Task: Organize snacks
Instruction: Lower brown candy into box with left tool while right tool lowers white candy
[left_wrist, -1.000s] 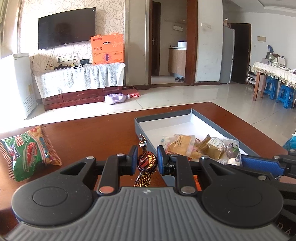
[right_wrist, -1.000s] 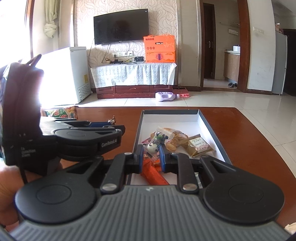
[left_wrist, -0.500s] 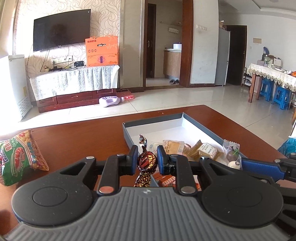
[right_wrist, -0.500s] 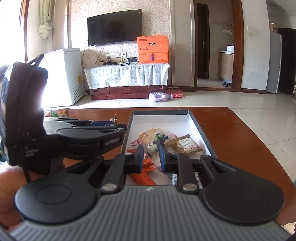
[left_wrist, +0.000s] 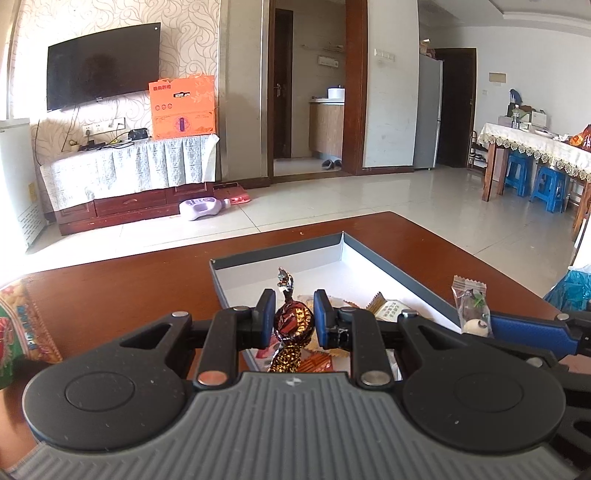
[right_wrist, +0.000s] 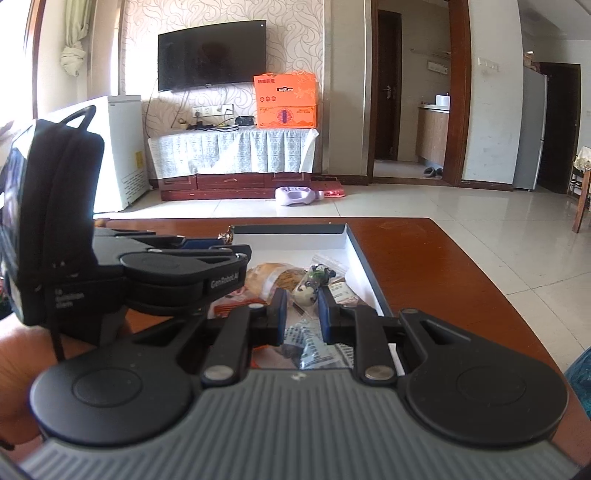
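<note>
My left gripper (left_wrist: 294, 320) is shut on a brown foil-wrapped chocolate (left_wrist: 293, 323), held above the near left part of the grey tray (left_wrist: 277, 256). The tray's white floor holds several wrapped snacks (left_wrist: 388, 310). My right gripper (right_wrist: 301, 314) is shut on a clear packet with a panda-shaped sweet (right_wrist: 308, 291), also above the tray (right_wrist: 288, 229). In the left wrist view that packet (left_wrist: 471, 308) stands upright at the right gripper's blue fingers (left_wrist: 524, 332). The right wrist view shows the left gripper (right_wrist: 218, 246) to the left, over the tray's left wall.
A green snack bag (left_wrist: 18, 325) lies on the brown wooden table (left_wrist: 129, 295) at the far left. The table's far edge lies just beyond the tray, and its right edge (right_wrist: 480, 277) is close. A blue bag (left_wrist: 572, 291) sits off the right side. A hand (right_wrist: 14, 369) holds the left gripper.
My left gripper has carried the chocolate rightward, from beside the tray's left wall to over the tray; the green bag has slid toward the view's left edge. The right gripper has barely moved.
</note>
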